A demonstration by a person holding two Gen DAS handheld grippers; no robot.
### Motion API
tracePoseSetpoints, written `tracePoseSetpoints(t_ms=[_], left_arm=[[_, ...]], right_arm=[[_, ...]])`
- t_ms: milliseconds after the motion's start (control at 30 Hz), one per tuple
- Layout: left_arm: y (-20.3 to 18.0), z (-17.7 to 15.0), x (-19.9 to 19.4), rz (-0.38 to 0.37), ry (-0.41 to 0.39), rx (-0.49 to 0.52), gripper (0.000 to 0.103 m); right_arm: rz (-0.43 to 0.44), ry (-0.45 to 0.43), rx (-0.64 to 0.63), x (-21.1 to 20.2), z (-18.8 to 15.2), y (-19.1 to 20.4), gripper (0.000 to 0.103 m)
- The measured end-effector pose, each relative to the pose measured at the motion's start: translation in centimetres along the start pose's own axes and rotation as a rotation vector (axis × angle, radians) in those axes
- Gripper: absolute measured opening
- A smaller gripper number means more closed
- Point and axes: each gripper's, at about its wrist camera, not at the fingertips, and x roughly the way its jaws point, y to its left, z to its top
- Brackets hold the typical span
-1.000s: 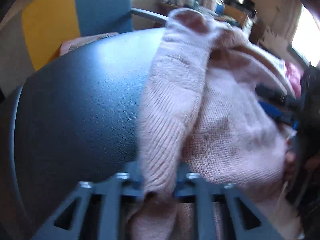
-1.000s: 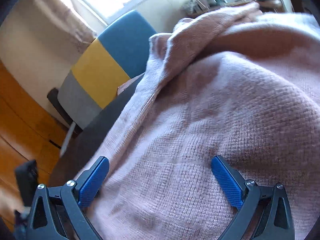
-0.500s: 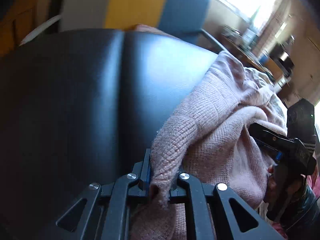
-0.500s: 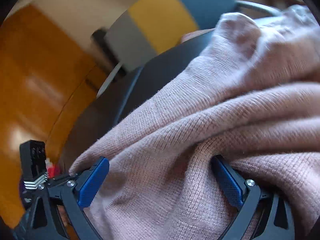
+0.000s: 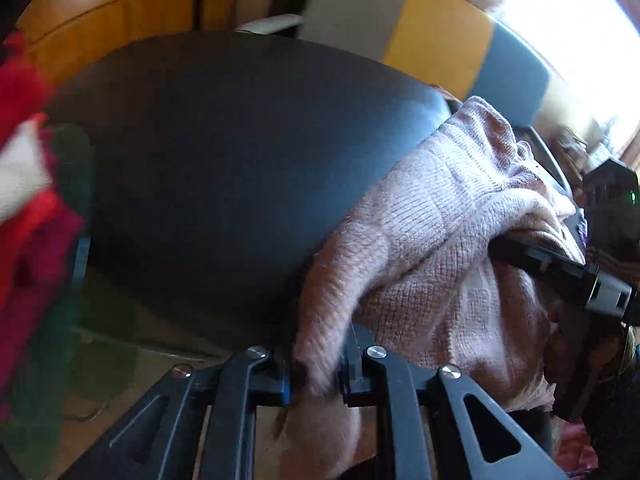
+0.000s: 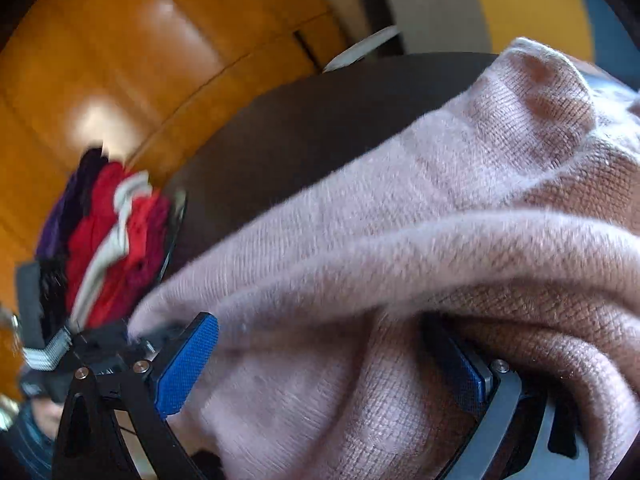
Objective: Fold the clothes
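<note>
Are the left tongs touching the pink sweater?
Touching. The left wrist view shows the left tongs pinching a fold of the pink sweater between their pads.

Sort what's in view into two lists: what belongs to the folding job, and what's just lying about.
Part of the job:
- pink knit sweater
- left gripper, clamped on a sweater edge
- right gripper, jaws wide, sweater bunched between them
- dark table under the sweater

Lying about:
- red, white and purple clothes pile at the table's edge
- grey, yellow and blue chair
- wooden cabinet
</note>
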Motion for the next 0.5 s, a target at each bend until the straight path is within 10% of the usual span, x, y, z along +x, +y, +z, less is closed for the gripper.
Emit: tracePoseSetpoints(t_ms=[167, 300, 500], left_arm=[[0.2, 0.4, -2.8, 0.01, -0.098, 0.002, 0.02], [-3.3, 1.3, -3.1, -0.086, -0.136, 0.086, 0.025], [-12.2, 0.8, 0.5, -0.293, -0.05, 0.343, 0.027]], right_arm=[[0.136, 0.008, 0.141, -2.8, 0.0, -1.4, 0.103], [0.222, -0.204, 0.309, -9.9, 0.8, -5.1, 0.103], [-0.036, -0.541, 0.525, -18.3, 1.3, -14.1, 0.103]])
